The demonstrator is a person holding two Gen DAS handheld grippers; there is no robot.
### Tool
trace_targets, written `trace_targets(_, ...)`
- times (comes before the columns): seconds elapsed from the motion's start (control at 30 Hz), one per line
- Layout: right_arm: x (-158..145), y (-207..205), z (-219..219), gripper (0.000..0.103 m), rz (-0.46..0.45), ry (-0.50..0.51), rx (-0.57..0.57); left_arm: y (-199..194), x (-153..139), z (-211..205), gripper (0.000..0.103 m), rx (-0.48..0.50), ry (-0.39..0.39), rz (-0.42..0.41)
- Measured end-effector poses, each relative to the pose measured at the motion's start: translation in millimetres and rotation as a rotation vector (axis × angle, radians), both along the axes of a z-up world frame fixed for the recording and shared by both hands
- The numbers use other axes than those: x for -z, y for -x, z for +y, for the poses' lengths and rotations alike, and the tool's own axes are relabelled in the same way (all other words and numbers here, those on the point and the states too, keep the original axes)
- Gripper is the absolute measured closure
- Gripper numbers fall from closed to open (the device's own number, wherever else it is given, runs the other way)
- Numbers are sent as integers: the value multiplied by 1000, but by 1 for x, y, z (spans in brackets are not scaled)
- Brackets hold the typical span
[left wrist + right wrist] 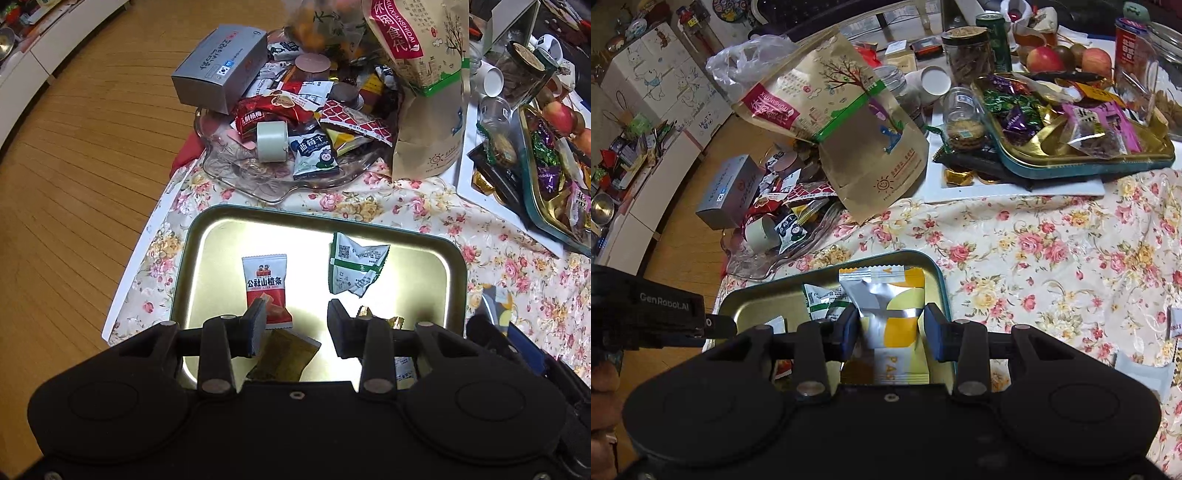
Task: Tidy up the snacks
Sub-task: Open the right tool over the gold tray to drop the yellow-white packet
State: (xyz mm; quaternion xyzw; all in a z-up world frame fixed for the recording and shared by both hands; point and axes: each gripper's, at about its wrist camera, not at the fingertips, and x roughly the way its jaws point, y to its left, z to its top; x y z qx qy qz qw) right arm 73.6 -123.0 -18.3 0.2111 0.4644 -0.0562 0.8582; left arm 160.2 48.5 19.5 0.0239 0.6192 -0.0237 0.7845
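A tin tray [317, 218] with a green rim and a shiny gold floor lies on the flowered cloth. In it are a red and white packet [265, 286], a crumpled green and white packet [354, 266], a brown packet [284, 354] and a gold-wrapped candy [382, 320]. My left gripper [297, 319] hangs open above the tray's near part, with nothing between its pads. In the right wrist view my right gripper [891, 325] is shut on a yellow and silver packet [897, 295], held over the tray's [938, 280] right end. The left gripper's black body [665, 317] shows at that view's left edge.
Behind the tray, a glass dish [258, 184] holds a heap of snack packets, a tape roll [272, 142] and a grey box [221, 66]. A tall brown paper bag [428, 122] stands beside it. A teal tin [1071, 162] of candies, apples and jars fill the back right. The table's edge and wood floor lie left.
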Motion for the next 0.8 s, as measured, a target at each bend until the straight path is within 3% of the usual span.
trace_targets(0.3,-16,-4,18,55,-134,18,-57,-2,-3,-2,58,-6,11,-5)
trace_targets(0.8,-8,-3,3,55,-41,36,10,4,-2,-17,58,31,11,3)
